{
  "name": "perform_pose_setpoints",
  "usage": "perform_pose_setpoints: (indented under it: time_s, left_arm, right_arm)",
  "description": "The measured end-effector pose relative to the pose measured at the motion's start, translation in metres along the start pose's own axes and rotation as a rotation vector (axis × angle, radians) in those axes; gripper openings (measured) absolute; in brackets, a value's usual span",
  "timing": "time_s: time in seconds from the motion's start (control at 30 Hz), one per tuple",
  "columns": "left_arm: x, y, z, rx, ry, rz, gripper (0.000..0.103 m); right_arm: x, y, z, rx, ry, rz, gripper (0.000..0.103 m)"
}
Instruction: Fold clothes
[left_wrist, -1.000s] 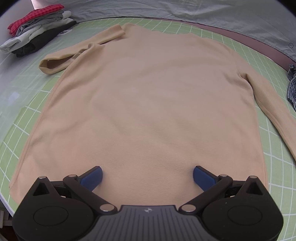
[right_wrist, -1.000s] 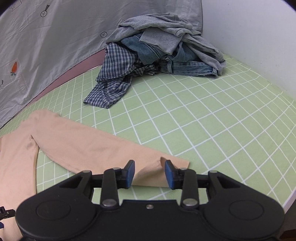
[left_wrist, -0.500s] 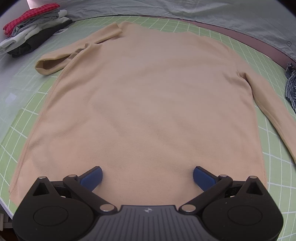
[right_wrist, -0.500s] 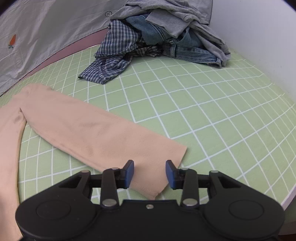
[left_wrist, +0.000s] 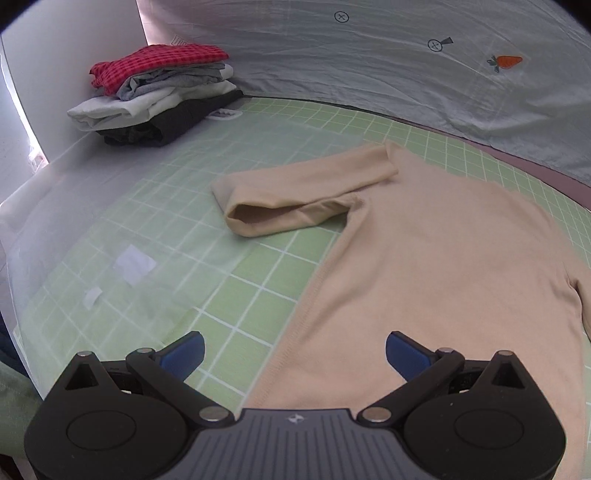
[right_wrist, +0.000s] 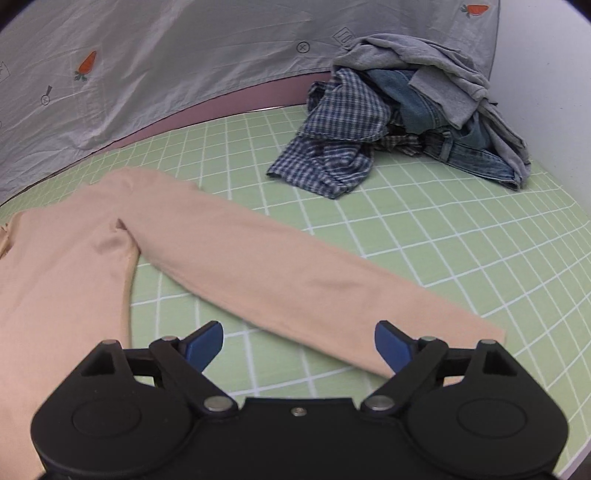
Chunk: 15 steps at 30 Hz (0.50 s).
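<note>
Taking the beige sweater (left_wrist: 436, 266) as my landmark, I started at its left. A second before, my left gripper (left_wrist: 293, 356) had been centred over the hem with the whole body of the garment ahead of it; now it had swung out to the sweater's left edge, so the side seam ran between its fingers. Its jaws stood wide apart with nothing pinched. Beyond that edge lay the left sleeve (left_wrist: 295, 199), doubled back on itself with the cuff gaping open, and further left again, at the far corner of the green grid mat (left_wrist: 155, 229), sat a stack of folded clothes (left_wrist: 159, 99).

To the sweater's right, my right gripper (right_wrist: 299, 347) had been nipping the right sleeve (right_wrist: 295, 273) near the cuff; now its jaws were opening, and the sleeve lay free on the mat, straight and flat, angling away from the shoulder, its cuff end just beside the right finger. I took that to mean the sleeve was spread and ready to be folded inward.

The sweater itself lay flat on the mat, smooth, barely wrinkled. Far right of it an unfolded heap of clothes (right_wrist: 406, 122) waited.
</note>
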<state>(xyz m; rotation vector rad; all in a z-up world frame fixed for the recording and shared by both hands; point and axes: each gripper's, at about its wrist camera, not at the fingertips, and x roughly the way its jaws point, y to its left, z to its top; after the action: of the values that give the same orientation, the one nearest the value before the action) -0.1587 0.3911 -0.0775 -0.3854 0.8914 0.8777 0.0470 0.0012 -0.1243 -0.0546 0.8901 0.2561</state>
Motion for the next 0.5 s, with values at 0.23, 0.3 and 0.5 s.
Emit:
perform_pose_setpoints:
  time_s: [0.23, 0.3, 0.5]
  left_arm:
    - [0.053, 0.056, 0.045, 0.041, -0.011, 0.025, 0.102]
    - [0.066, 0.063, 0.053, 0.059, -0.006, 0.017, 0.102]
    - [0.104, 0.071, 0.075, 0.105, 0.012, 0.003, 0.102]
  right_arm:
    - [0.009, 0.096, -0.033, -0.069, -0.007, 0.052, 0.103]
    - [0.014, 0.114, -0.042, -0.068, 0.009, 0.026, 0.103]
    - [0.021, 0.131, -0.058, 0.002, -0.003, -0.049, 0.103]
